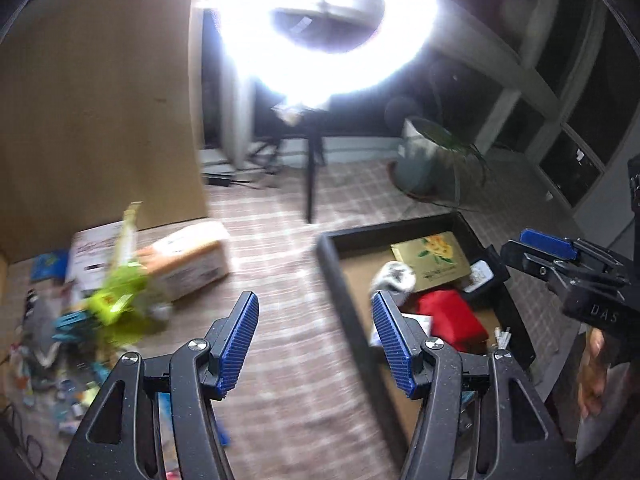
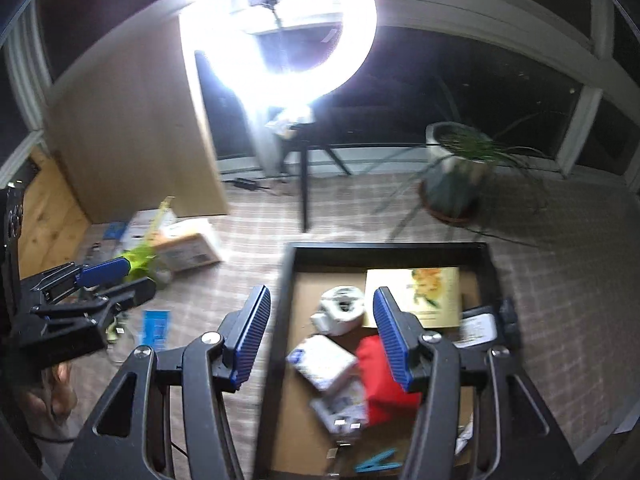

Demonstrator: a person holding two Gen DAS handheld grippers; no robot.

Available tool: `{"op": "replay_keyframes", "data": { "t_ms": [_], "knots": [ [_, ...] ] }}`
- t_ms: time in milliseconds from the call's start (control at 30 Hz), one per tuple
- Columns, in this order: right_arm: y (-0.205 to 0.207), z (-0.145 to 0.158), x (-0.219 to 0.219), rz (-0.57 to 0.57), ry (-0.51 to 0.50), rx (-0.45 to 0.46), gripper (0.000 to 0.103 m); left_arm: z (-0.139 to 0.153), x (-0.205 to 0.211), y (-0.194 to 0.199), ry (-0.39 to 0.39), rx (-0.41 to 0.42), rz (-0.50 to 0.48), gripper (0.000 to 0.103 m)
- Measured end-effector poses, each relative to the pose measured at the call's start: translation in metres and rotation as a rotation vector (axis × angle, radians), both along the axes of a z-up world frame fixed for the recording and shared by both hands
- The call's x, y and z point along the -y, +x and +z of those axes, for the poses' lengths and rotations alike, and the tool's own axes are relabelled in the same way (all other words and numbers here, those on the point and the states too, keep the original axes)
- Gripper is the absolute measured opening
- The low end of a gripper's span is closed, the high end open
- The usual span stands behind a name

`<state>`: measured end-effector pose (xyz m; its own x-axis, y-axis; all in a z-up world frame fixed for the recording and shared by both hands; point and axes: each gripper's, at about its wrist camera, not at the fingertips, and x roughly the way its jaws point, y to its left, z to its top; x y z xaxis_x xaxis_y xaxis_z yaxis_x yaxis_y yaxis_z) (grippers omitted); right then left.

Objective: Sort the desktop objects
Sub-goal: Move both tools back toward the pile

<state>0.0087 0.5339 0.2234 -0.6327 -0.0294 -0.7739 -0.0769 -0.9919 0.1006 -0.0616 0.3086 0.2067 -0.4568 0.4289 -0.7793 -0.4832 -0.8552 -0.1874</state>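
My left gripper (image 1: 316, 340) is open with nothing between its blue pads, above the checked cloth between a loose pile and a black tray (image 1: 340, 276). The pile holds a lime green item (image 1: 116, 300), a cardboard box (image 1: 188, 264) and small blurred bits. My right gripper (image 2: 322, 336) is open and holds nothing, over the tray's left rim (image 2: 280, 320). In the tray lie a white tape roll (image 2: 342, 308), a gold flowered card (image 2: 424, 296), a red item (image 2: 384, 380), a white packet (image 2: 320, 364) and a blue clip (image 2: 378, 466). Each gripper shows in the other's view: right gripper (image 1: 536, 254), left gripper (image 2: 120, 284).
A bright ring light (image 2: 280, 28) on a black tripod (image 2: 304, 184) stands behind the tray. A potted plant (image 2: 456, 176) sits at the back right. A tall cardboard panel (image 2: 136, 128) rises at the left. A blue card (image 2: 154, 328) lies on the cloth.
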Motion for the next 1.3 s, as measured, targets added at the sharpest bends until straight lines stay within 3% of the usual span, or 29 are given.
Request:
{"op": "replay_keyframes", "data": {
  "t_ms": [267,433,567,767,933,1100,1300],
  "knots": [
    [-0.027,-0.023,0.062,0.141,-0.045,0.059,0.053,-0.016,0.112,-0.005,-0.069,0.019,0.169,0.057],
    [-0.058,-0.064,0.109,0.241,-0.130,0.167,0.053,-0.064,0.173,-0.007,-0.048,0.130,0.270,0.057],
    [-0.073,-0.099,0.143,0.291,-0.149,0.250,0.053,-0.103,0.193,-0.004,-0.035,0.208,0.297,0.055],
    [-0.084,-0.139,0.186,0.372,-0.132,0.328,0.051,-0.149,0.208,0.003,0.025,0.313,0.343,0.055],
    [-0.092,-0.161,0.196,0.377,-0.139,0.368,0.043,-0.158,0.198,0.002,0.042,0.332,0.335,0.055],
    [-0.114,-0.152,0.183,0.322,-0.124,0.323,0.043,-0.140,0.178,-0.025,0.071,0.277,0.320,0.055],
    [-0.166,-0.122,0.154,0.221,-0.181,0.244,0.045,-0.124,0.141,-0.064,0.059,0.229,0.272,0.055]
  ]
}}
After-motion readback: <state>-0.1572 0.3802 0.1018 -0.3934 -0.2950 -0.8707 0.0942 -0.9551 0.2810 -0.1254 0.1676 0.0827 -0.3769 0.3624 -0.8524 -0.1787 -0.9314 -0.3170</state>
